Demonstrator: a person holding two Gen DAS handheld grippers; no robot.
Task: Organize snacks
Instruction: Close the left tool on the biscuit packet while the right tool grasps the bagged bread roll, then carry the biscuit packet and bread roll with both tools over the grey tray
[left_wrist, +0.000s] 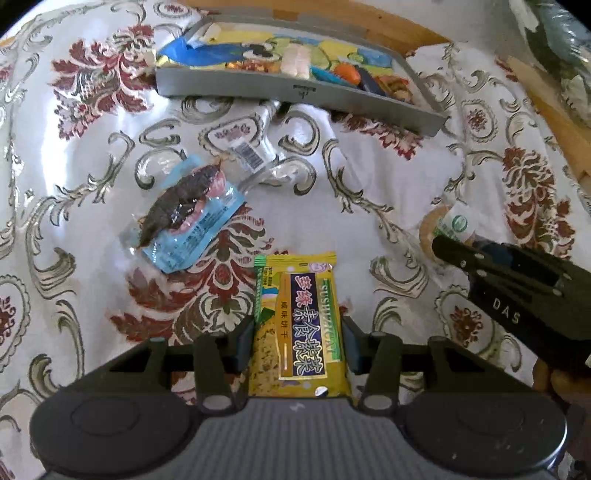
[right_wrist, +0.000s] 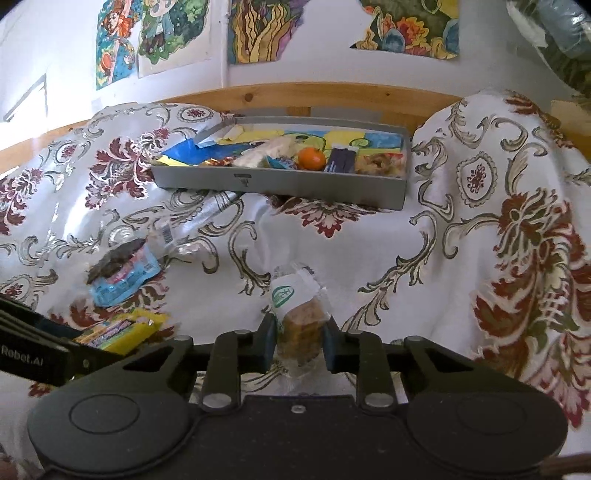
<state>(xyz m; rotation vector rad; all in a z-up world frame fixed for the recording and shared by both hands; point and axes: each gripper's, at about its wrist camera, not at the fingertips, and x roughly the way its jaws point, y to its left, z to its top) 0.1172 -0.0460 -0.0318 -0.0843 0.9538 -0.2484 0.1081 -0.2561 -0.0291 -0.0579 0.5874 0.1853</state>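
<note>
A yellow cracker packet (left_wrist: 299, 325) with purple lettering sits between the fingers of my left gripper (left_wrist: 299, 343), which is shut on its two long sides. My right gripper (right_wrist: 300, 343) is shut on a clear-wrapped brown cake (right_wrist: 301, 325) with a white and green label. The cake (left_wrist: 445, 225) also shows at the right of the left wrist view, at the tip of the right gripper. Far ahead lies a grey tray (left_wrist: 258, 88) (right_wrist: 295, 186) holding several snacks and an orange (right_wrist: 312, 158). Both grippers are low over the patterned cloth, side by side.
A blue packet with a dark dried snack (left_wrist: 188, 214) (right_wrist: 122, 273) lies left of centre on the cloth. A clear packet with a barcode (left_wrist: 251, 155) (right_wrist: 166, 234) lies just beyond it. A wooden rail (right_wrist: 314, 96) and a wall with drawings stand behind the tray.
</note>
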